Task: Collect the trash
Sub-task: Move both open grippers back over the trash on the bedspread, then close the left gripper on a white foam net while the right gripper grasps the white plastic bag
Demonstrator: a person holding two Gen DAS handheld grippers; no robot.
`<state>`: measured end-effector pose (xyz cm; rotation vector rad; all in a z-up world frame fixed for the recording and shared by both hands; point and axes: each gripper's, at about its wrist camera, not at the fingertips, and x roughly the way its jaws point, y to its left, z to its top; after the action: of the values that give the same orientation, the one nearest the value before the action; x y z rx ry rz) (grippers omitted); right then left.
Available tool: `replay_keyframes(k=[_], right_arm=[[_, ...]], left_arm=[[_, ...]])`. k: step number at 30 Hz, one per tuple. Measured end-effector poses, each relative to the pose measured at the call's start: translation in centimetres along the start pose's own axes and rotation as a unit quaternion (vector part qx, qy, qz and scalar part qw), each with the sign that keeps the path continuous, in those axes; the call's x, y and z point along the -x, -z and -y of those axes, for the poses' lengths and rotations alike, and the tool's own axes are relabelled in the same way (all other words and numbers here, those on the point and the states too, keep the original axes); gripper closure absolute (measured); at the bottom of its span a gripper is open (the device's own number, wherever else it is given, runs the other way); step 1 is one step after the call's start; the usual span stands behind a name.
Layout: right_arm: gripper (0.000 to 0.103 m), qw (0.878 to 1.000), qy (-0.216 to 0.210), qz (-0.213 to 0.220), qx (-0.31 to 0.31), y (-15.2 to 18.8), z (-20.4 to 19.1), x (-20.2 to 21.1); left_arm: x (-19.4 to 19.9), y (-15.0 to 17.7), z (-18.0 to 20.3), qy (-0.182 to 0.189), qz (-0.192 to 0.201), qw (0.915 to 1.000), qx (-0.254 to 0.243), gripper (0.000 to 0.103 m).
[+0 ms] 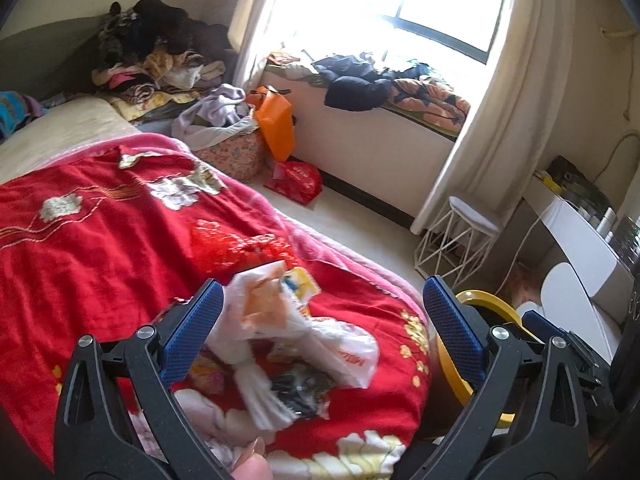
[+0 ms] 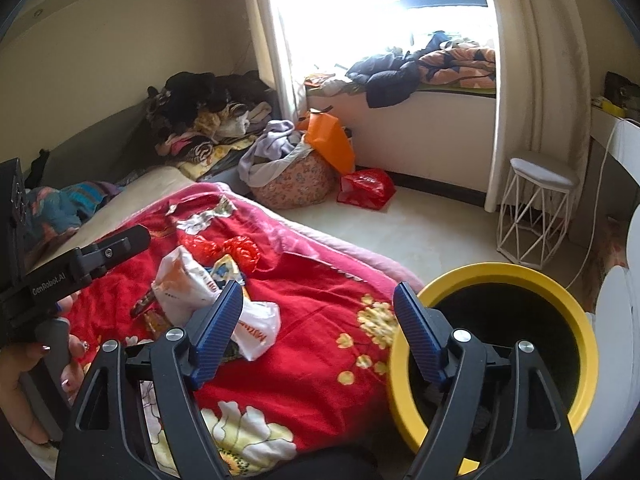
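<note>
Nearest the lens, left tongs (image 1: 322, 292): black arms, blue ribbed pads (image 1: 192, 320) spread wide apart, clamped on nothing. Between those pads, a crumpled white plastic bag (image 1: 288, 320) with orange print, knotted at its near end, dark bits showing through the film. Lies on the near part of a red flowered blanket (image 1: 100, 220) that covers the bed; whether the left pad touches the bag cannot be told. Just beyond the bag, a small yellow and blue wrapper (image 1: 298, 280), then a scrap of red plastic (image 1: 240, 244) farther up the blanket. At the bottom edge, a thumb tip (image 1: 252, 468).

From the other side, right tongs (image 2: 317, 292) likewise wide apart and holding nothing, hanging over the right edge of the bed. To the right, close beside the bed, a round bin (image 2: 576, 308) with a yellow rim and a dark inside, its contents too dim to make out. At the left edge, a hand (image 2: 24, 372) with painted nails around a black handle.

Far across the pale floor: a white wire stool (image 2: 536, 208) by the curtain (image 2: 532, 80), a red bag (image 2: 366, 188) and an orange bag (image 2: 330, 140) near a flowered basket (image 2: 296, 184) stuffed with cloth. Heaped clothes (image 2: 200, 112) at the far left, more on the window seat (image 2: 420, 120), bright glare behind.
</note>
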<state>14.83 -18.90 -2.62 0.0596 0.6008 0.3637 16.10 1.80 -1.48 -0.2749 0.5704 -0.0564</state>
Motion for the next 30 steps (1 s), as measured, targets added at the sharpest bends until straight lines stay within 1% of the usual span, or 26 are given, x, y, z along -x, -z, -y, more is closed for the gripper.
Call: replay_keyframes(k=[5, 12, 17, 22, 24, 25, 27, 28, 30], right_arm=[[0.028, 1.0, -0.008, -0.011, 0.011, 0.0, -1.2, -1.6], [0.028, 0.999, -0.015, -0.032, 0.01, 0.3, -1.8, -4.0], [0.028, 0.999, -0.017, -0.046, 0.007, 0.5, -1.9, -5.6], [0.028, 0.998, -0.023, -0.066, -0.002, 0.9, -1.9, -7.5], [0.028, 0.997, -0.028, -0.075, -0.004, 1.0, -1.9, -8.3], [0.028, 0.997, -0.029, -0.078, -0.005, 1.1, -2.0, -8.5], [0.03, 0.996, -0.034, -0.087, -0.005, 1.4, -2.2, -9.1], [0.031, 0.995, -0.036, -0.091, -0.006, 1.5, -2.3, -9.4], [0.035, 0.994, -0.041, -0.099, -0.01, 1.7, -2.3, -9.9]], left_arm=[[0.4, 0.2, -1.8, -0.016, -0.002, 0.9998, 0.011, 0.011], [0.6, 1.0, -4.7, -0.038, -0.014, 0.9988, 0.025, 0.011], [0.6, 1.6, -6.5, -0.045, -0.024, 0.9979, 0.041, 0.011], [0.7, 2.0, -7.4, -0.045, -0.032, 0.9973, 0.049, 0.012], [0.5, 2.0, -7.8, -0.042, -0.035, 0.997, 0.055, 0.021], [0.3, 1.9, -8.1, -0.04, -0.038, 0.9967, 0.06, 0.023], [-0.2, 1.8, -8.4, -0.037, -0.043, 0.9965, 0.062, 0.038], [-0.3, 1.7, -8.5, -0.036, -0.045, 0.9964, 0.062, 0.042], [-1.1, 1.5, -8.8, -0.033, -0.056, 0.996, 0.062, 0.054]])
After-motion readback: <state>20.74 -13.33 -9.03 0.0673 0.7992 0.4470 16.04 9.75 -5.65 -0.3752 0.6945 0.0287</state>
